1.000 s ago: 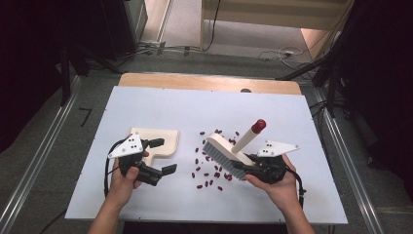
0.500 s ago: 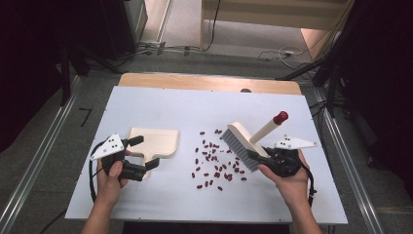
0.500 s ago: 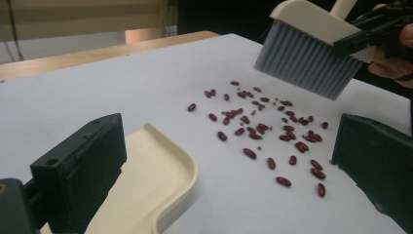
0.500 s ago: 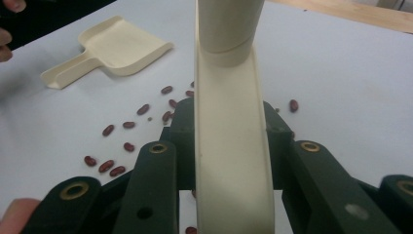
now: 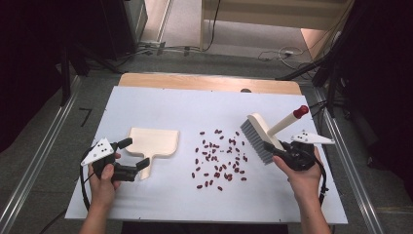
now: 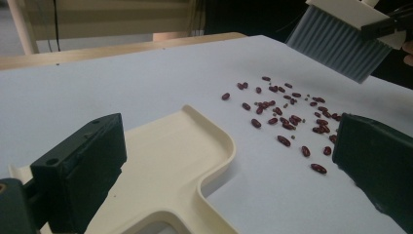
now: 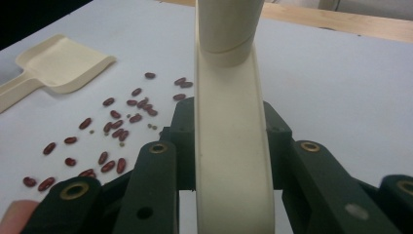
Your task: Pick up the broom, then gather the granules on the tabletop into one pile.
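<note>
**Beans on the white tabletop, dustpan left, brush right**

The work surface is a white sheet (image 5: 146,204) over a wooden table, with a strip of bare wood (image 5: 204,81) showing along the far edge. Grey floor runs all around it, metal rails sit on either side, cables lie on the floor at the back, and dark gear stands in the corners. No labels or writing I can read anywhere.

Going left to right: the left gripper (image 5: 132,153) has its jaws spread wide on either side of the cream dustpan (image 5: 152,141) handle, not squeezing it; the pan lies flat on the sheet. Next comes the scatter of red beans (image 5: 219,158) mid-table. Then the right gripper (image 5: 273,147) is clamped on the cream back of the brush (image 5: 258,138), bristles tilted toward the beans, just right of them, red-tipped handle pointing up and away.
</note>
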Available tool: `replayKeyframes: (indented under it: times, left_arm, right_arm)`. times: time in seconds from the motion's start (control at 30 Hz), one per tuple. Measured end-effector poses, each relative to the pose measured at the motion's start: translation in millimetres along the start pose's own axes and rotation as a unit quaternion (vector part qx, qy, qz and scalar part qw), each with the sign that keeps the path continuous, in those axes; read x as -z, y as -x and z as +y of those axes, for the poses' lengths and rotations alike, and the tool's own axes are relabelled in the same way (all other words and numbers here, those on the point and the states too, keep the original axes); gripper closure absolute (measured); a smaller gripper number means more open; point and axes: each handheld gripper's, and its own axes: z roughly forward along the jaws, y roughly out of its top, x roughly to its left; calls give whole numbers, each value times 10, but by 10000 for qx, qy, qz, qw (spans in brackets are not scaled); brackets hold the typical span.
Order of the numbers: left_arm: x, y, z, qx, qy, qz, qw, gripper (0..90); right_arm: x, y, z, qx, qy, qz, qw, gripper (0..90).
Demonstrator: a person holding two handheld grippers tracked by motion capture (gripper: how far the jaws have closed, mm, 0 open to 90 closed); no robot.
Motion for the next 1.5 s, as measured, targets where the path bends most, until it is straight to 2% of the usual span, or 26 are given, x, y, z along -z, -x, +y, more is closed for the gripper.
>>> replayKeyframes:
  times: [0.13,0.3,0.4,0.57,0.73,0.83,0.97,1.17,1.33,1.5]
  left_arm:
    - [16,0,-26,-6,63,68,10000,0]
    - [40,11,-83,86,252,115,9996,0]
    - [34,15,-134,42,181,185,9997,0]
    - [46,-7,-205,231,132,190,9995,0]
    - [51,8,-242,205,103,206,9995,0]
    - [15,26,-257,151,48,216,9996,0]
    - [-8,61,-263,26,-7,204,9998,0]
    - [4,41,-269,122,90,198,9997,0]
    - [5,37,-270,129,82,204,9997,0]
    - [2,37,-270,154,87,199,9996,0]
  right_arm:
    - [16,77,-9,-77,5,-155,9998,655]
    - [27,143,-24,-145,-3,-278,9995,655]
    - [29,177,-27,-189,4,-371,9991,655]
    - [-34,220,-22,-174,-54,-564,9982,654]
    - [-134,260,36,-59,-124,-772,9969,654]
    - [-199,285,79,-27,-155,-789,9968,654]
    - [-328,274,119,85,-319,-883,9955,654]
    - [-511,217,120,324,-568,-1114,9916,654]
    - [-600,127,101,488,-741,-1117,9898,654]
    - [-652,-4,95,589,-804,-992,9901,654]
